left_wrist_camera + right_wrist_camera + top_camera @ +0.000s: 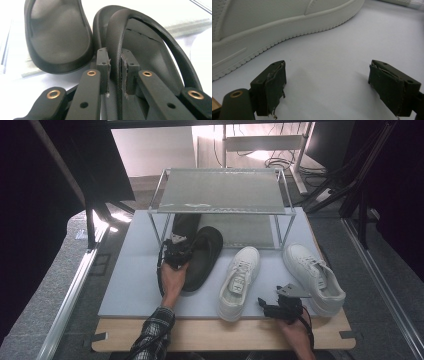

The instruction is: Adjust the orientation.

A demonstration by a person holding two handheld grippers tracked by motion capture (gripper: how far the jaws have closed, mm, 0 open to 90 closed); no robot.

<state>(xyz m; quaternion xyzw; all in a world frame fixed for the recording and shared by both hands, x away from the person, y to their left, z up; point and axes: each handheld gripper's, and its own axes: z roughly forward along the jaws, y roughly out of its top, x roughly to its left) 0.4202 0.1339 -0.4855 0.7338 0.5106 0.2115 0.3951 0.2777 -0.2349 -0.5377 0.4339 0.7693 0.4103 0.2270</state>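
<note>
Left gripper view shows the left gripper (115, 67) with jaws clamped on the black slipper's strap (117, 32), a slim handle for moving it beside its mate by the rack (220, 190); the right gripper (327, 85) waits, jaws apart, near a white sneaker (262, 27).

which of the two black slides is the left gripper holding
The right-hand black slide, next to the white sneaker: the left gripper pinches its strap. The other slide lies free under the rack.

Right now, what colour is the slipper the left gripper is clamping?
Black, matte; the slipper shows best in the left gripper view, its strap pinched between the left gripper fingers.
</note>
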